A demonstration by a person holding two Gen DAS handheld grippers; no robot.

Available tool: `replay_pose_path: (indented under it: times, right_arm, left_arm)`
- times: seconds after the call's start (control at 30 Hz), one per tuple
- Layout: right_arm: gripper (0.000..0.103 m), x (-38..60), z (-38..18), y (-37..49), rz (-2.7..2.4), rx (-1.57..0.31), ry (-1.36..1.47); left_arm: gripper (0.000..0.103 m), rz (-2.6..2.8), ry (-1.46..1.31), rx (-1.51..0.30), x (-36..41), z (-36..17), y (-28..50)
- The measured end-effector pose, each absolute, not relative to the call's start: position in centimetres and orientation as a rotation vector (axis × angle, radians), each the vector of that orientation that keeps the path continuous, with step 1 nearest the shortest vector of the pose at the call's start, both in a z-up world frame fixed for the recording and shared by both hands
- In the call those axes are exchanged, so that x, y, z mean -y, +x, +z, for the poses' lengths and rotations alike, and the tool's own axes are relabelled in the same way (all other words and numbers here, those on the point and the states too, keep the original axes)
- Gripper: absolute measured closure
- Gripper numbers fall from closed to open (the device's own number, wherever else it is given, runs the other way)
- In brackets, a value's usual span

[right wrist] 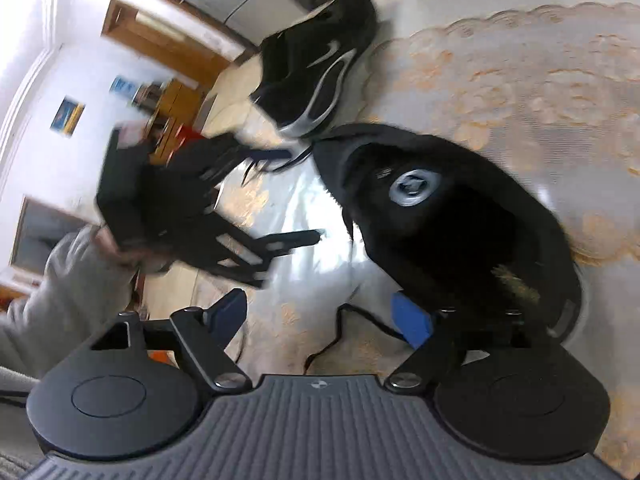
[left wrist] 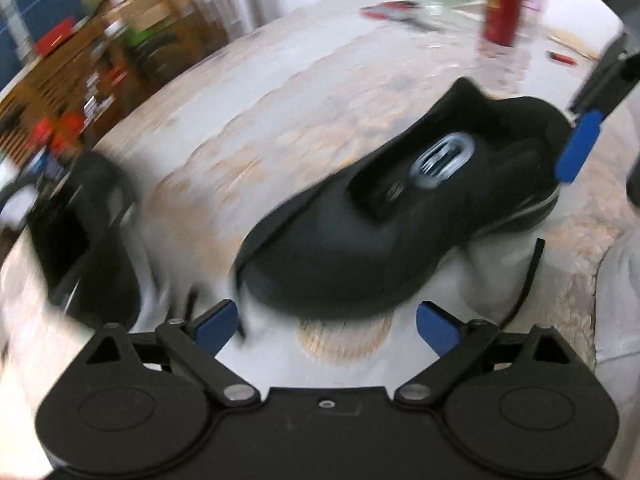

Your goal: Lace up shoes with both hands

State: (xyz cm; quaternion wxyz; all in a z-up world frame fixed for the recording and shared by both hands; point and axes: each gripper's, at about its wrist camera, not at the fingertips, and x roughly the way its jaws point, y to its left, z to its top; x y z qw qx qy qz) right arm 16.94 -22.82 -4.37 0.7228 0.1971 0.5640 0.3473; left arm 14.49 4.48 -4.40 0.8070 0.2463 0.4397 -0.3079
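Observation:
A black shoe [left wrist: 360, 240] lies on the patterned tablecloth, toe toward my left gripper [left wrist: 326, 324], which is open and empty just in front of the toe. The shoe's tongue with its round silver label [left wrist: 442, 160] faces up. A loose black lace [left wrist: 528, 276] lies to the shoe's right. My right gripper [right wrist: 320, 316] is open and empty beside the same shoe [right wrist: 460, 216], at its heel end; a lace [right wrist: 348, 328] runs between its fingers on the cloth. Its blue pad [left wrist: 578, 146] shows by the heel in the left wrist view. The left gripper [right wrist: 296, 196] also shows there, blurred.
A second black shoe with silver stripes [right wrist: 320, 72] lies farther along the table; it also shows blurred at the left of the left wrist view [left wrist: 92, 232]. A red canister [left wrist: 502, 8], a green box and small red items stand at the far side. Wooden shelves [left wrist: 80, 68] stand beyond the table edge.

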Motion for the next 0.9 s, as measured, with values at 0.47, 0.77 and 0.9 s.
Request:
replay_pose_path:
  times: [0.47,0.77,0.9]
  right_arm:
    - [0.021,20.8,-7.3,13.2,0.676,-1.490,0.417]
    - [0.021,24.3,-7.6,12.8,0.631,-1.497,0.410]
    - [0.021,23.6,-6.8,13.1,0.772,-1.450,0.432]
  left_arm:
    - [0.018,-0.637,0.500,-1.178,1.6,-7.7,3.6]
    - [0.102,-0.447,0.133,-1.275,-1.6,-8.4,6.2]
    - [0.102,-0.388,-0.034,-1.244,-4.2,-3.1,6.6]
